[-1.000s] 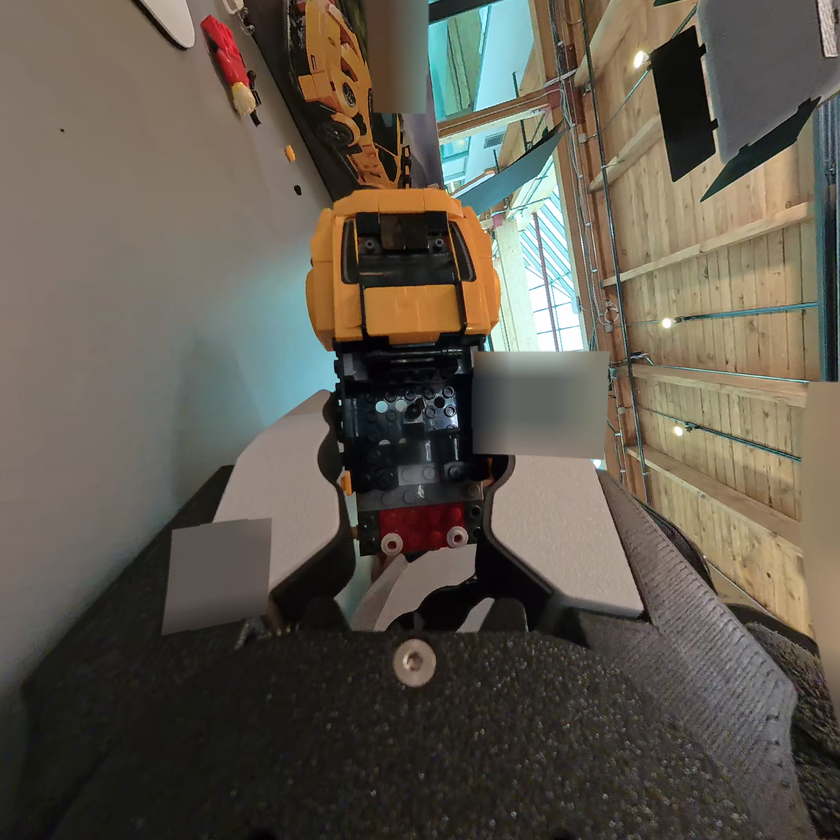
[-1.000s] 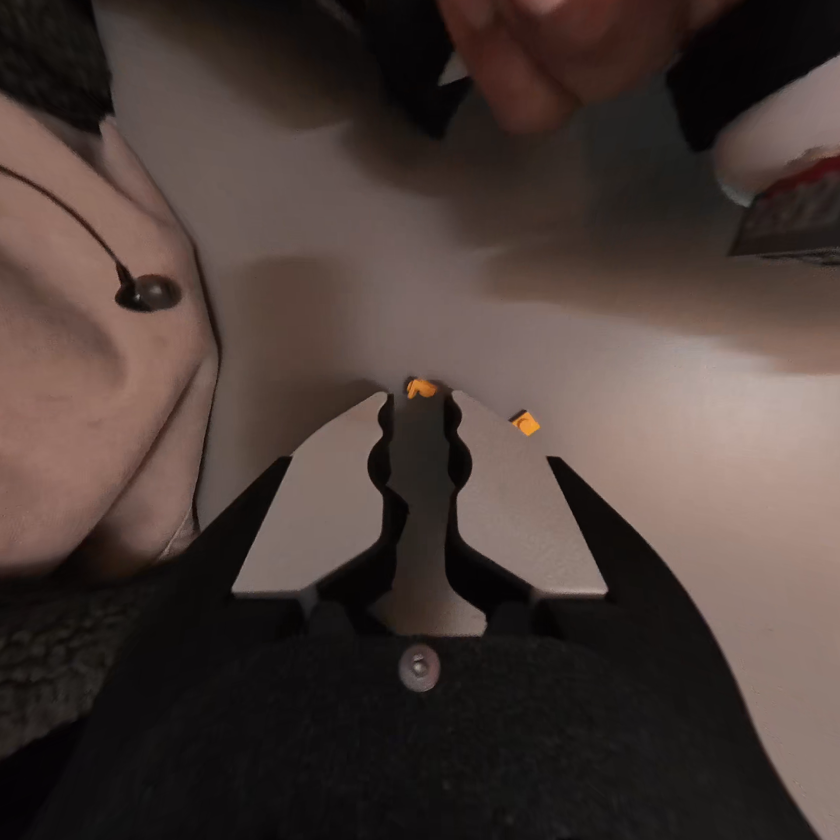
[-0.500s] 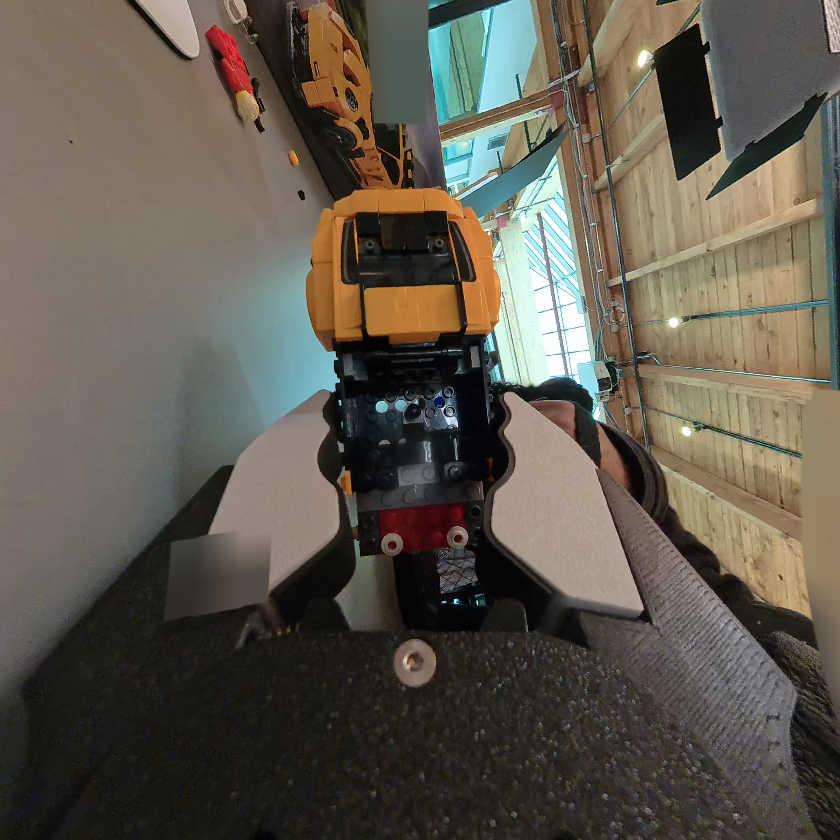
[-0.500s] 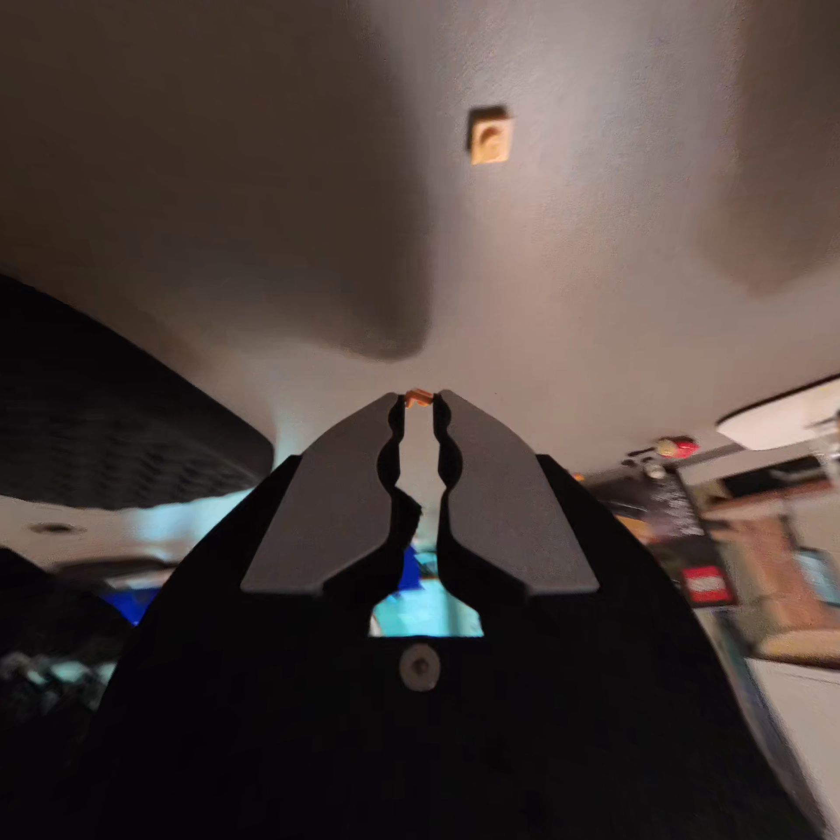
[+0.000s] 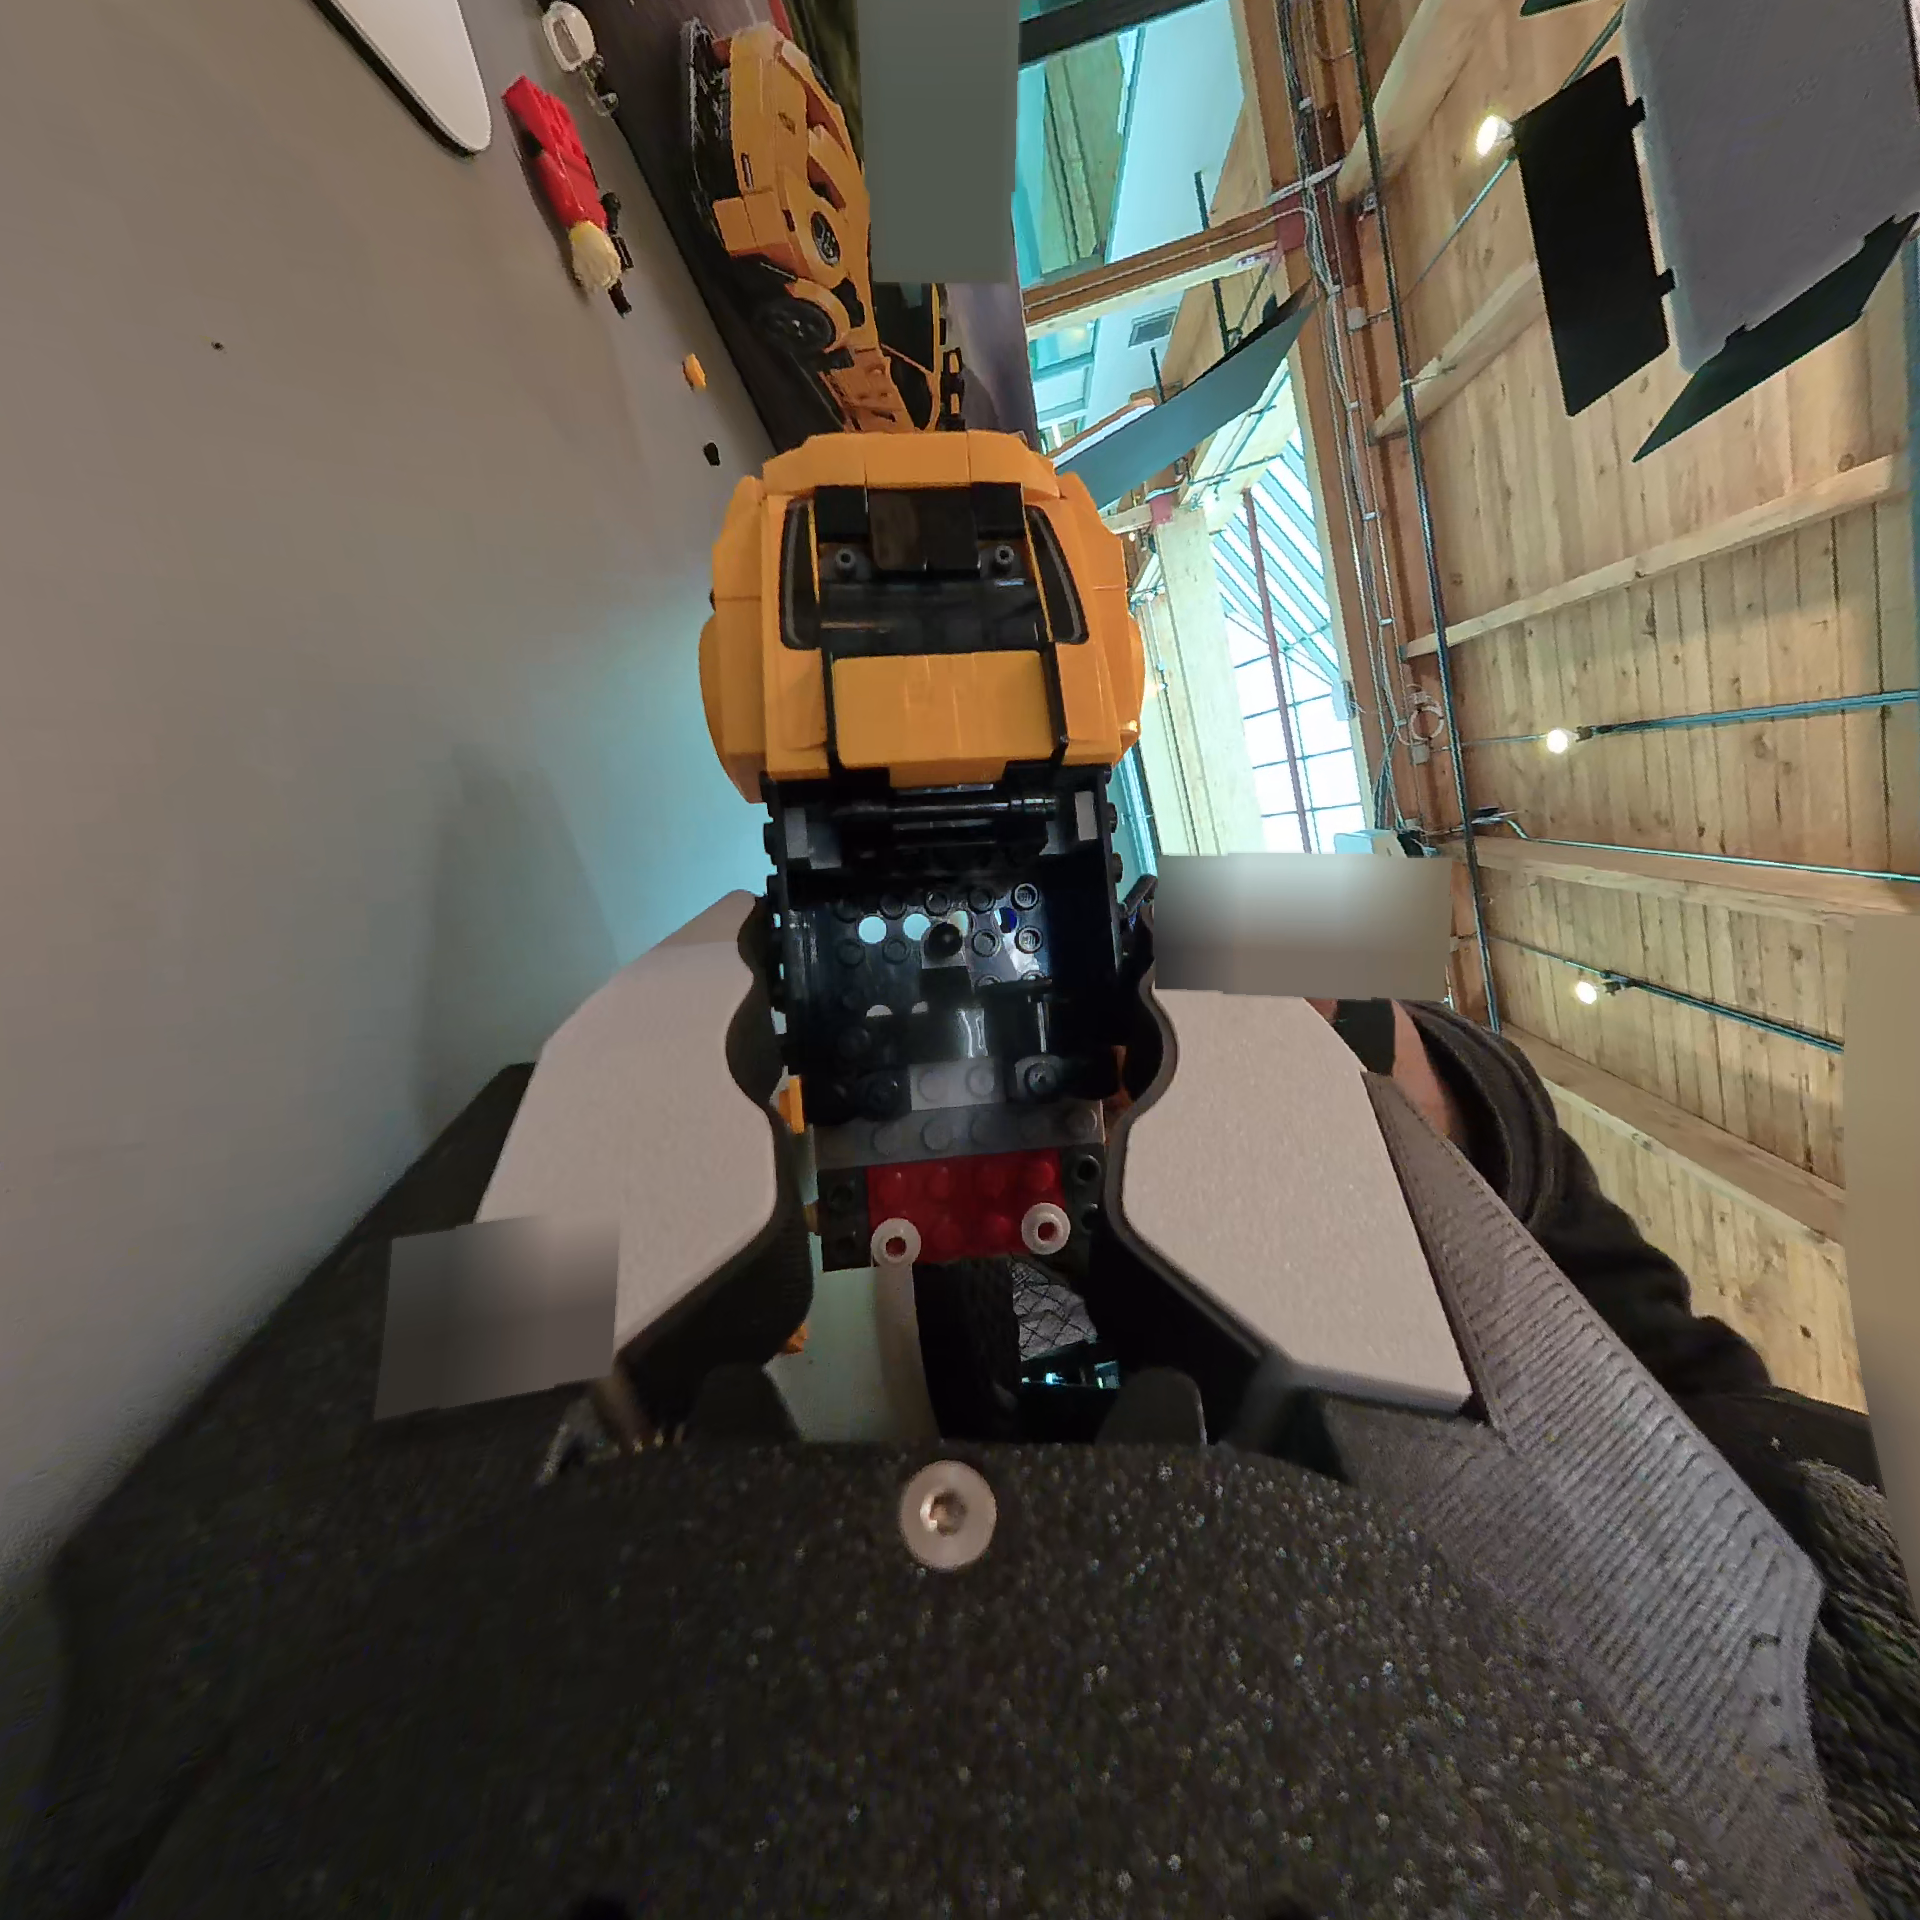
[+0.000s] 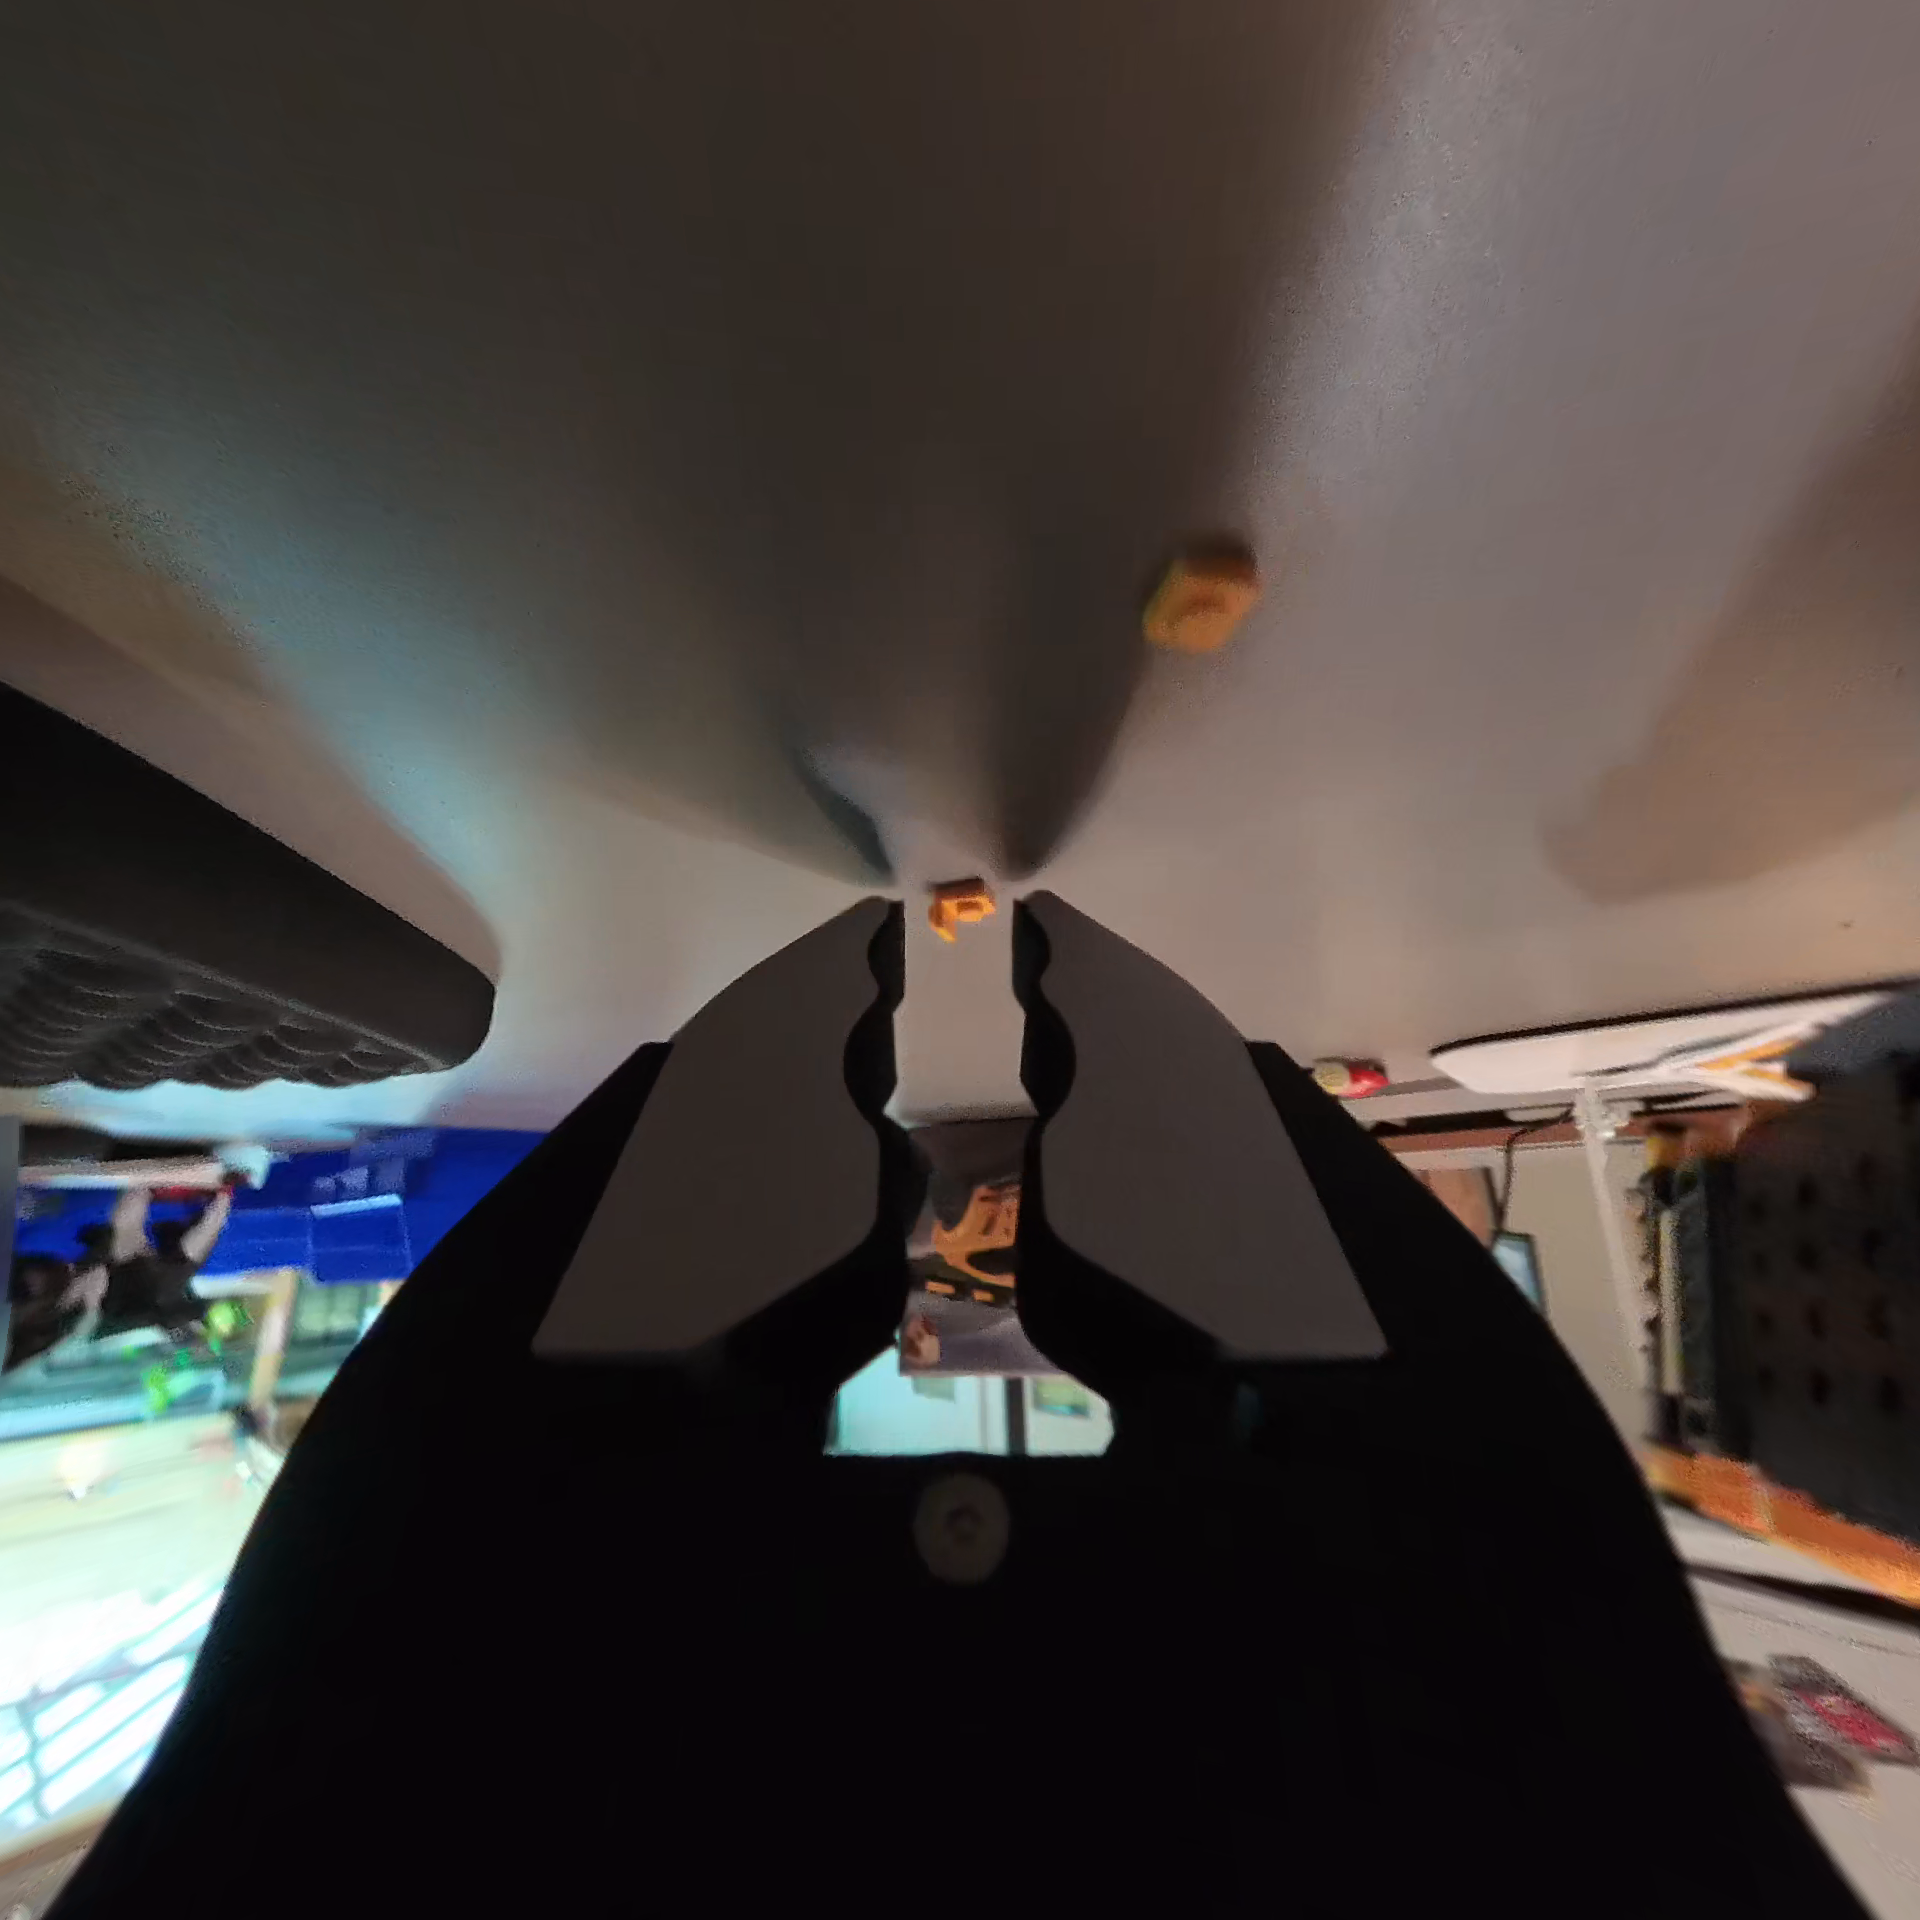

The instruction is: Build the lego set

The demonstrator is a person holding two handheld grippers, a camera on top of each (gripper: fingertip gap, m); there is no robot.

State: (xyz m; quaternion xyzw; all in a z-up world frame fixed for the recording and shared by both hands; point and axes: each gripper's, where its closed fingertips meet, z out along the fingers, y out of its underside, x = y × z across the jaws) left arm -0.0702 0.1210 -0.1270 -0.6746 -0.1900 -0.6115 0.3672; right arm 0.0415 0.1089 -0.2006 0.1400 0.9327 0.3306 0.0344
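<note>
Spanning both views, the grey desk (image 5: 260, 727) carries the loose parts. Left gripper (image 5: 945, 997): fingers (image 5: 644, 1091) clenched on the black chassis of an orange brick car (image 5: 925, 644), both pads pressed against its sides, car lifted off the desk. Right gripper (image 6: 958, 914): fingers (image 6: 769, 1122) released, a small orange piece (image 6: 961, 906) between the tips with a gap either side, resting at the desk. Second orange piece (image 6: 1197, 608) lies farther right.

Glossy plastic brick car (image 5: 920, 665); matt grey table (image 5: 260, 623); wooden ceiling (image 5: 1662, 644).
</note>
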